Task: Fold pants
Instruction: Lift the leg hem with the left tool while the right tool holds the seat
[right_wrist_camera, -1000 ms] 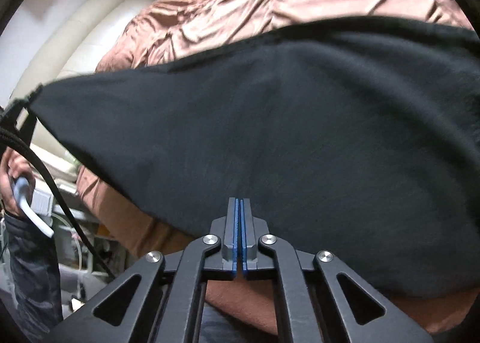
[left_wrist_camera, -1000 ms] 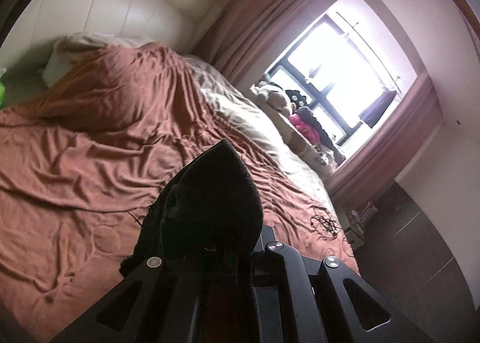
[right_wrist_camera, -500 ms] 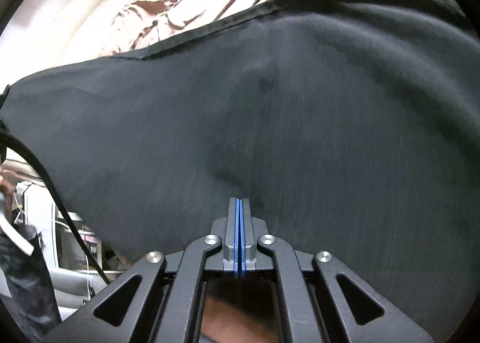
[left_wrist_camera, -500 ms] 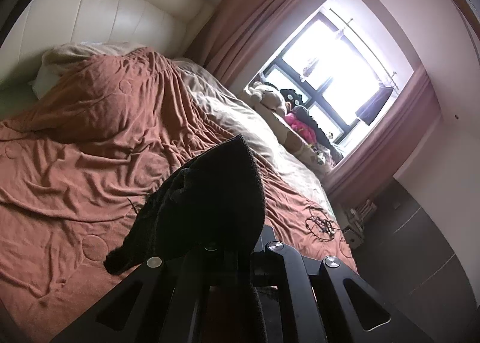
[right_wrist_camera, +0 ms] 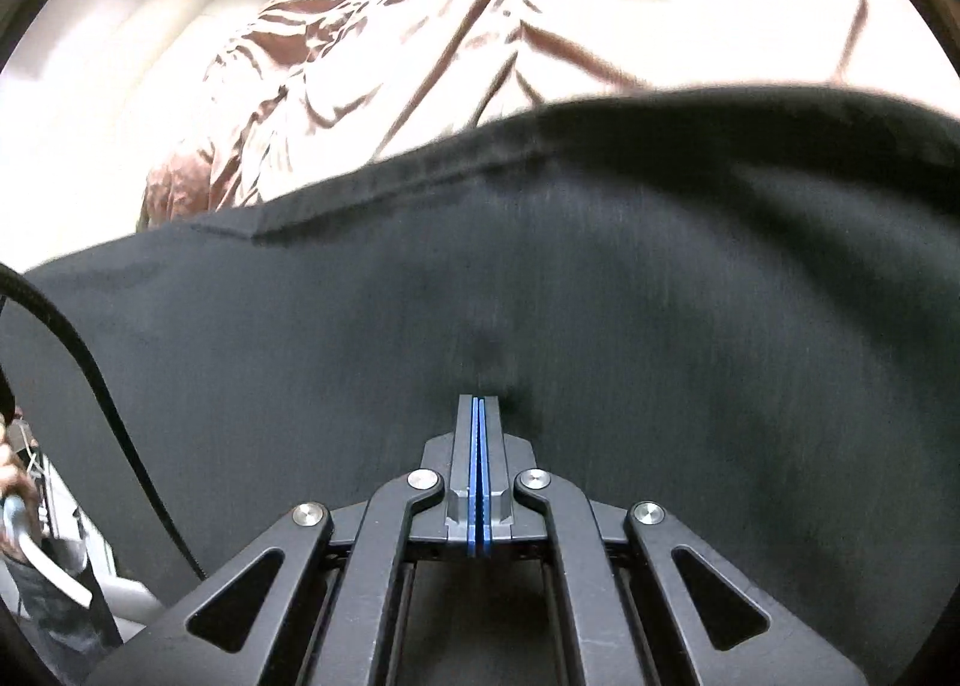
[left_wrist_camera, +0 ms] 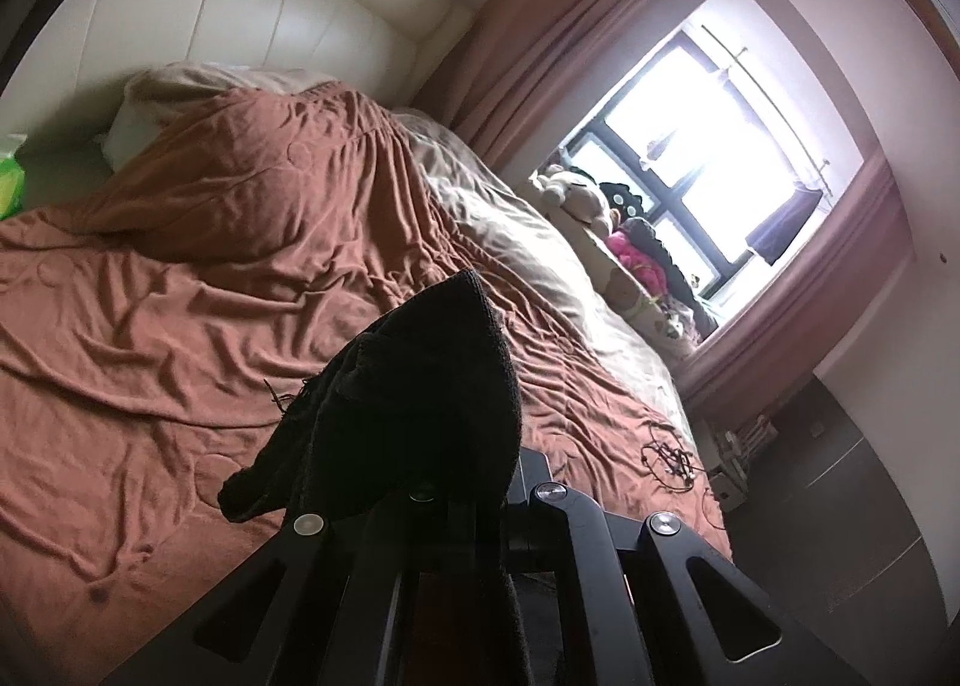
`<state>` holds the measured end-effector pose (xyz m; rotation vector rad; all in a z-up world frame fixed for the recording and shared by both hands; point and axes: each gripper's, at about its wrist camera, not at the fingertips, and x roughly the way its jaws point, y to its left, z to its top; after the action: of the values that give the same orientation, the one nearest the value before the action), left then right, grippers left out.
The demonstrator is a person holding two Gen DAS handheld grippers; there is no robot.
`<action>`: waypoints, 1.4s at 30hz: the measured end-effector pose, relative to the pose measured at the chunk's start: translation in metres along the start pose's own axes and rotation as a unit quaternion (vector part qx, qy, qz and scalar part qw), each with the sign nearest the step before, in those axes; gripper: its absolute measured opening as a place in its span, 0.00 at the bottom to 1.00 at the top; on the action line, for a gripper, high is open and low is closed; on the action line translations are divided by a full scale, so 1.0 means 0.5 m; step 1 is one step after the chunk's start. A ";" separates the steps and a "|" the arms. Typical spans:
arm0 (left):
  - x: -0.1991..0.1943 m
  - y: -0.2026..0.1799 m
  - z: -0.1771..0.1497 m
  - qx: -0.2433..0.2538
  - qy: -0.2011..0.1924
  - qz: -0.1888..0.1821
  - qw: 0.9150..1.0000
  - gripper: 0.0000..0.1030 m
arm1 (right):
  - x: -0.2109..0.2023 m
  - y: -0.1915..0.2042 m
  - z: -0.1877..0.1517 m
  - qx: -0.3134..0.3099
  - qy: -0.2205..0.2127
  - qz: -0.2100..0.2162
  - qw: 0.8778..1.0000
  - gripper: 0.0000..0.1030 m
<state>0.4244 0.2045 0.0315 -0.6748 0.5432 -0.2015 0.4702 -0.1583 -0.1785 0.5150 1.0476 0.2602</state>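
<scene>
Left wrist view: the left claw is clamped on a bunched black corner of the pants, which drape over its fingers above the rumpled brown bed. Only here show the window, curtains and plush toys.

Right wrist view: the pants spread as a broad, smooth dark sheet with a seamed edge, over the bed. The right claw is fully closed, its tips at the cloth; whether it pinches any, I cannot tell. A cable hangs at the left.

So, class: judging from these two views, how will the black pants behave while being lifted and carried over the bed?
Probably floppy: the pants bunch and droop over the left gripper. Likely to sag between holds: they spread as a loose sheet past the shut right gripper. The matte cloth probably won't slip.
</scene>
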 end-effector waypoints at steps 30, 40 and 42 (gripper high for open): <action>-0.032 -0.155 -0.004 0.056 -0.002 -0.051 0.997 0.04 | -0.051 -0.001 -0.117 0.022 0.023 0.014 0.999 0.00; -0.040 -0.290 -0.011 0.098 0.003 -0.102 0.990 0.04 | -0.169 -0.035 -0.174 0.041 -0.025 0.043 0.998 0.00; -0.042 -0.317 -0.011 0.105 0.006 -0.113 0.988 0.04 | -0.199 -0.044 -0.185 0.045 -0.040 0.048 0.997 0.00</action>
<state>0.4031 0.0874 0.1380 -0.5286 0.4481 -0.4686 0.3405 -0.1950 -0.1514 0.6534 0.9614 0.2754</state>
